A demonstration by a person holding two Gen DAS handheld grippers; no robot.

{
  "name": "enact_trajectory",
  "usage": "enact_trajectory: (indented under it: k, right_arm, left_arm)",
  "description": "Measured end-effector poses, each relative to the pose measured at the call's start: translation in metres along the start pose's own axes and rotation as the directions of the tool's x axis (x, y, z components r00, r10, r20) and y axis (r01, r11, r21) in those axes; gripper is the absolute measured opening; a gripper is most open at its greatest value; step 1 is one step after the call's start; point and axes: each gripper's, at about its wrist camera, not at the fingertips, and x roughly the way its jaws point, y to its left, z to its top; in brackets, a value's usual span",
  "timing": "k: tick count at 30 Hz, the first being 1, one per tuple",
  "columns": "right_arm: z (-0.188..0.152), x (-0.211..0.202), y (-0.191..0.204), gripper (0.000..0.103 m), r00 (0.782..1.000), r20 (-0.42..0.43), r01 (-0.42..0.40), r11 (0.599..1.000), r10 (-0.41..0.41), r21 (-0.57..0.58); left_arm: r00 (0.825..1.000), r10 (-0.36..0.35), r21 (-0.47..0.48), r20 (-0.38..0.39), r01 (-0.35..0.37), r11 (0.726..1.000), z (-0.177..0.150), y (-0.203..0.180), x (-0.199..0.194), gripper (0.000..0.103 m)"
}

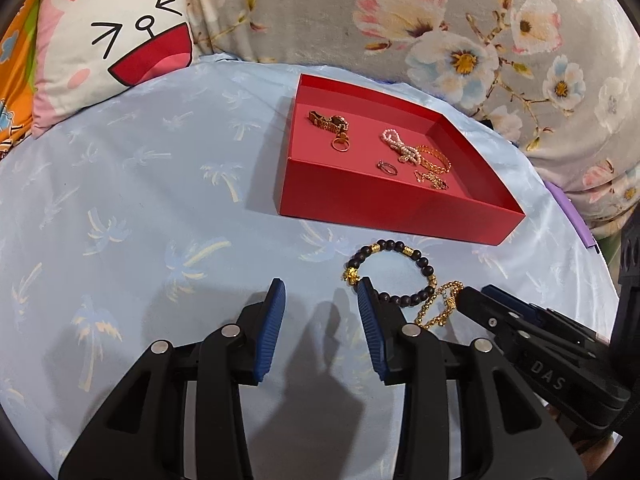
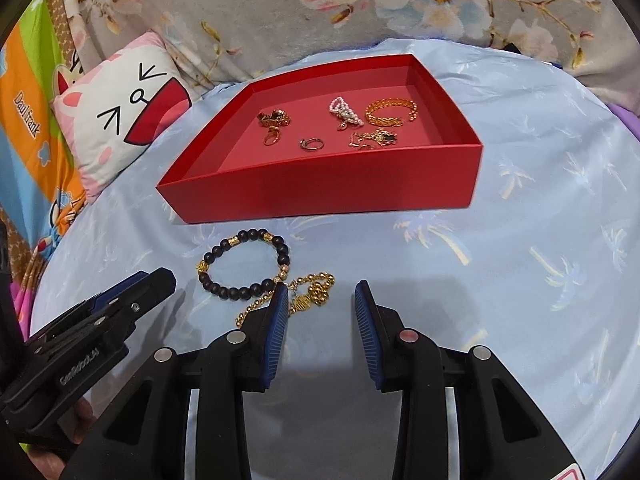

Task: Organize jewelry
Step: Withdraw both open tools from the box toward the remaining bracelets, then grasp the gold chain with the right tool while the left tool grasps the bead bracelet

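Bead bracelet of dark beads with gold spacers lies flat on the blue sheet, just in front of the red box. Gold chain lies bunched beside it, touching or nearly touching its near edge. Both outside the box.

Red box is open-topped and shallow and sits on the sheet. Inside: gold bangle, pearl strand, silver ring, gold ring, dark-gold clip piece, small gold chain with dark charm. All lie loose on the box floor, spaced apart.

Left claw is part open with nothing between the pads and only bare sheet in the gap; its right pad tip is at the bracelet's near-left edge, contact unclear. Right claw is part open and empty too; its left pad tip overlaps the gold chain in view, can't tell if touching. Each claw shows in the other's view, close on either side of the bracelet and chain.

Cartoon cat pillow at far left. Grey floral blanket behind the box.
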Motion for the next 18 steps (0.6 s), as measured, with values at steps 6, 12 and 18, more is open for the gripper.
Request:
enact_trajectory:
  k: [6,12,18]
  right_arm:
    - [0.003,0.007,0.005,0.01,0.998,-0.013,0.055,0.998,-0.055,-0.026]
    - [0.002,0.002,-0.006,0.002,0.999,0.005,0.038,0.999,-0.038,0.013]
    - [-0.005,-0.014,-0.025,0.0,0.999,0.033,0.041,0.997,-0.043,0.061]
  left_arm:
    - [1.0,-0.014,0.001,-0.009,0.014,1.0,-0.001,0.0,0.001,0.036]
    - [1.0,-0.024,0.006,-0.009,0.024,1.0,0.0,-0.001,0.002,0.036]
    - [0.998,-0.051,0.019,-0.025,0.052,0.998,0.003,-0.01,0.007,0.036]
